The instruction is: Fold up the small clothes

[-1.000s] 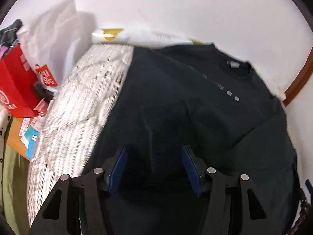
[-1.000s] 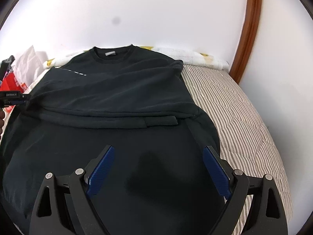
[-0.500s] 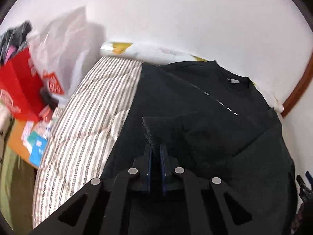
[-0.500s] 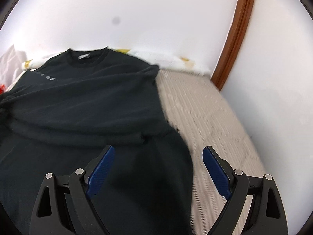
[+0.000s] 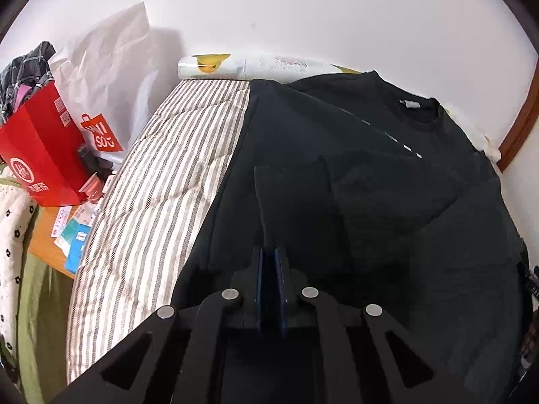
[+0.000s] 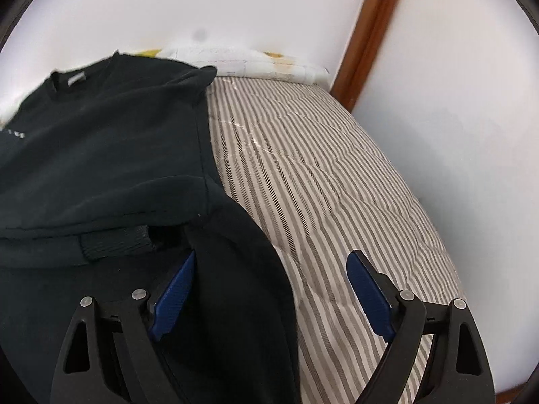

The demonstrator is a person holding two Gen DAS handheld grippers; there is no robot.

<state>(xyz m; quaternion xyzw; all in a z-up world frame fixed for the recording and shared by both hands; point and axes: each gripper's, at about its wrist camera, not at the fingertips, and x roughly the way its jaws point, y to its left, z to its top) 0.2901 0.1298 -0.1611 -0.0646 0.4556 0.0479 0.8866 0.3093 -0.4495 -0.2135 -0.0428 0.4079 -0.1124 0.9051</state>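
Observation:
A black sweatshirt [image 5: 387, 175] lies spread on a striped mattress [image 5: 161, 185], collar toward the far wall. My left gripper [image 5: 269, 262] is shut on a pinched ridge of its cloth near the left side, and the fold rises from the pads. In the right wrist view the sweatshirt [image 6: 101, 155] fills the left half, with a folded sleeve cuff [image 6: 114, 242] across its body. My right gripper [image 6: 273, 259] stands wide and its jaws are closing slightly. The shirt's right side edge lies between the fingers, and the pads do not press on it.
The mattress [image 6: 337, 185] is bare to the right of the shirt, up to a white wall and a wooden door frame [image 6: 370, 27]. Left of the bed stand a red paper bag [image 5: 37, 155], a white plastic bag [image 5: 111, 77] and papers on a wooden top [image 5: 67, 235]. A rolled printed sheet [image 5: 242, 65] lies at the head.
The left gripper went from open over the cloth to shut on a pinched fold, which now stands up. The right gripper swung right and lower to the shirt's right edge.

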